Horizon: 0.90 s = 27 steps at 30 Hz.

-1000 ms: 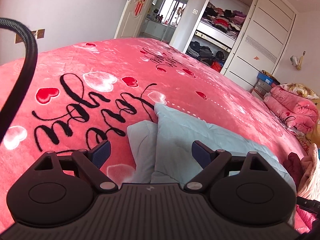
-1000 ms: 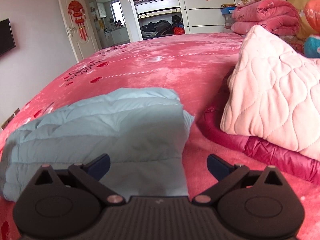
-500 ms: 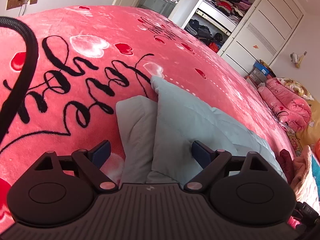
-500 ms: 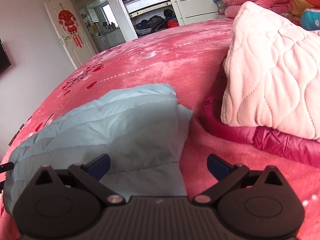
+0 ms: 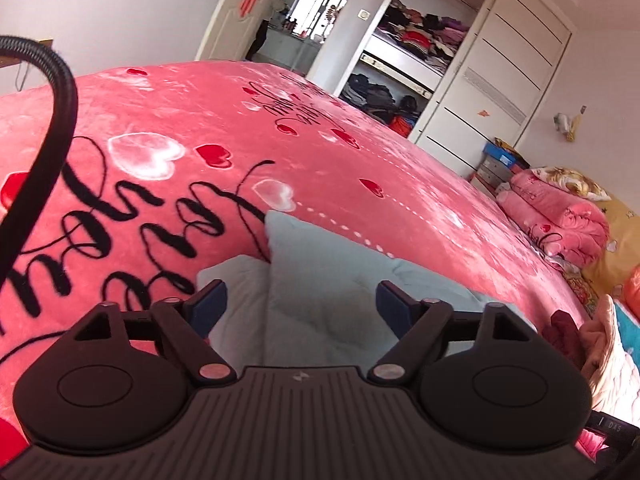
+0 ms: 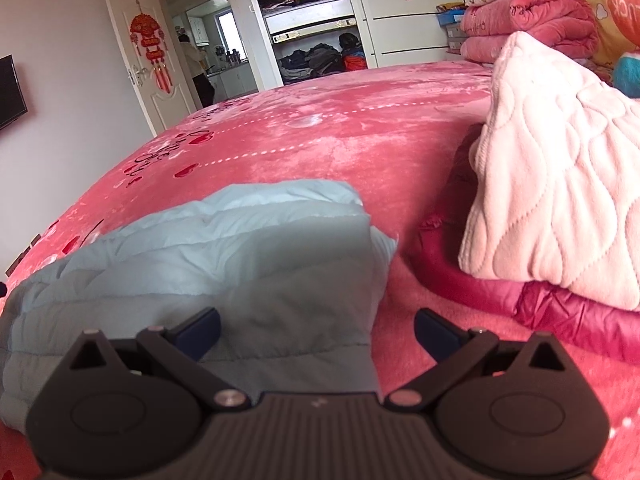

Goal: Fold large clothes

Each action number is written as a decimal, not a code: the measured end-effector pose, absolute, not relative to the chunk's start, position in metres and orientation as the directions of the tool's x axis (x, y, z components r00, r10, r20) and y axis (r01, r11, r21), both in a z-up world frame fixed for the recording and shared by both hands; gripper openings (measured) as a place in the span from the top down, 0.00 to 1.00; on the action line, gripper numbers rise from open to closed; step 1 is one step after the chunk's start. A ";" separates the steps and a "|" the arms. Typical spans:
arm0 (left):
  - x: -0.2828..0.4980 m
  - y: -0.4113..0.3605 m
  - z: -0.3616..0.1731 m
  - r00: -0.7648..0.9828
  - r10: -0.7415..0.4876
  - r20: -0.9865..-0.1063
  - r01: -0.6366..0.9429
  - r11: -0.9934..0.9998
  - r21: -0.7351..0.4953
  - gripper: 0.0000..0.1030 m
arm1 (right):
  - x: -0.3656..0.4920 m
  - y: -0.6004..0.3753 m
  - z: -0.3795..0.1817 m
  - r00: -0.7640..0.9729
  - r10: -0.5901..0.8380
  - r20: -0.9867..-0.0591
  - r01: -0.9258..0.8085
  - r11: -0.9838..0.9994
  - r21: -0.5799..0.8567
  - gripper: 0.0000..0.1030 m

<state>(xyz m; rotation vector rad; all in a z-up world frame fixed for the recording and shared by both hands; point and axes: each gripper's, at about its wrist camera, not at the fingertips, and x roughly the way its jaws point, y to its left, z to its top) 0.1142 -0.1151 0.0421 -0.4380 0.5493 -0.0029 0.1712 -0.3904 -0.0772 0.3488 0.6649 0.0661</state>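
A light blue padded jacket (image 5: 320, 280) lies folded on the pink blanket (image 5: 360, 152) that covers the bed. My left gripper (image 5: 301, 306) hovers over the jacket's left end, where a paler folded part (image 5: 236, 280) sticks out. Its jaws are closing, with the jacket's cloth under the gap and neither pad pressing on it. In the right wrist view the jacket (image 6: 200, 264) fills the lower left. My right gripper (image 6: 317, 334) stands open over the jacket's near right corner, its pads clear of the cloth.
To the right, a pale pink quilted garment (image 6: 560, 200) rests on a magenta padded jacket (image 6: 568, 316). Folded pink quilts (image 6: 532, 20) are stacked at the bed's far right. A black cable (image 5: 60, 120) arcs at the left. An open wardrobe (image 5: 404, 60) and a person in the doorway (image 6: 198, 72) are beyond.
The left gripper's jaws have come a little closer together. The left view dipped toward the blanket, then tilted back up. The right gripper has stayed in place and open.
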 end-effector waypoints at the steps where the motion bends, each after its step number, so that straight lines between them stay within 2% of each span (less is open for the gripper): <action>1: 0.116 -0.116 0.041 0.852 -0.125 -0.508 -0.108 0.908 -0.405 0.23 | 0.173 -0.391 -0.078 0.787 0.171 -0.593 0.049 0.941 0.336 0.01; 2: 0.118 -0.117 0.040 0.849 -0.128 -0.513 -0.106 0.910 -0.401 0.33 | 0.172 -0.391 -0.077 0.787 0.171 -0.593 0.048 0.941 0.334 0.01; 4: 0.121 -0.122 0.038 0.844 -0.122 -0.522 -0.101 0.920 -0.380 0.36 | 0.173 -0.389 -0.078 0.787 0.167 -0.594 0.046 0.944 0.327 0.01; 7: 0.128 -0.120 0.034 0.829 -0.131 -0.544 -0.101 0.921 -0.377 0.49 | 0.174 -0.388 -0.078 0.786 0.159 -0.598 0.052 0.946 0.320 0.01; 9: 0.128 -0.120 0.034 0.825 -0.139 -0.548 -0.097 0.920 -0.380 0.65 | 0.174 -0.388 -0.078 0.786 0.156 -0.599 0.056 0.945 0.321 0.01; 10: 0.126 -0.118 0.035 0.825 -0.134 -0.549 -0.098 0.923 -0.372 0.68 | 0.174 -0.388 -0.078 0.786 0.153 -0.599 0.060 0.945 0.320 0.01; 12: 0.123 -0.118 0.036 0.831 -0.111 -0.545 -0.117 0.923 -0.367 0.86 | 0.174 -0.388 -0.077 0.788 0.141 -0.600 0.072 0.946 0.316 0.01; 14: 0.118 -0.116 0.040 0.840 -0.070 -0.538 -0.155 0.919 -0.362 0.94 | 0.174 -0.387 -0.074 0.794 0.134 -0.593 0.074 0.947 0.313 0.01; 17: 0.109 -0.115 0.048 0.851 0.017 -0.525 -0.218 0.921 -0.324 0.99 | 0.173 -0.384 -0.066 0.810 0.125 -0.573 0.072 0.949 0.308 0.01; 22: 0.091 -0.096 0.046 0.827 0.113 -0.550 -0.325 0.895 -0.305 1.00 | 0.174 -0.380 -0.053 0.833 0.136 -0.536 0.062 0.941 0.333 0.01; 24: 0.084 -0.087 0.042 0.814 0.120 -0.568 -0.353 0.879 -0.320 1.00 | 0.175 -0.375 -0.050 0.838 0.146 -0.526 0.048 0.940 0.338 0.01; 27: 0.080 -0.085 0.047 0.846 0.047 -0.532 -0.291 0.876 -0.386 0.99 | 0.177 -0.368 -0.047 0.836 0.156 -0.526 0.034 0.942 0.334 0.01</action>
